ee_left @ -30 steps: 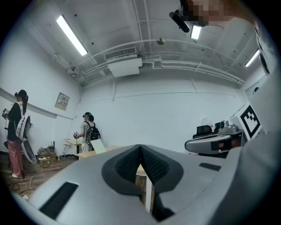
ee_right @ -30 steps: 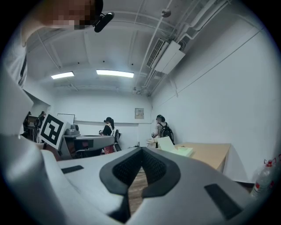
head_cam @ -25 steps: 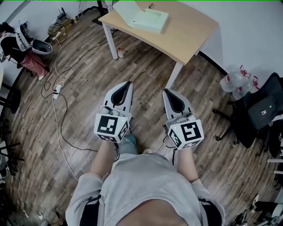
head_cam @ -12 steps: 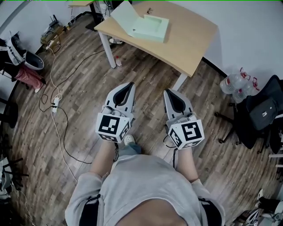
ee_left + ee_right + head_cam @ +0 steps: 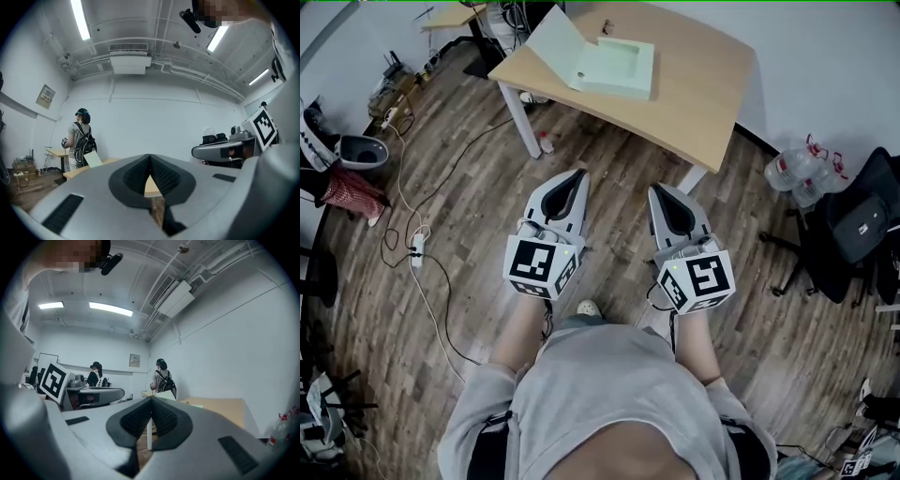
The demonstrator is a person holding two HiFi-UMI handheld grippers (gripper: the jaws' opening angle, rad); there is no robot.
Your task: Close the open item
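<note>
A pale green box [image 5: 614,67] lies open on the wooden table [image 5: 694,84] at the top of the head view, its lid [image 5: 553,45] tilted up to the left. That lid [image 5: 93,159] also peeks over the table edge in the left gripper view. My left gripper [image 5: 575,175] and right gripper [image 5: 659,191] are held side by side over the floor, well short of the table. Both are shut with nothing between the jaws. The tips meet in the left gripper view [image 5: 150,155] and in the right gripper view [image 5: 151,399].
A white table leg [image 5: 515,120] and another [image 5: 692,178] stand ahead of the grippers. Cables and a power strip [image 5: 416,249] trail on the floor at left. Water bottles [image 5: 797,178] and a black bag on a chair [image 5: 858,230] sit at right. A person with a backpack [image 5: 80,140] stands far off.
The table and the open box have come lower and nearer in the head view as I step toward them. Both grippers stay shut and level.
</note>
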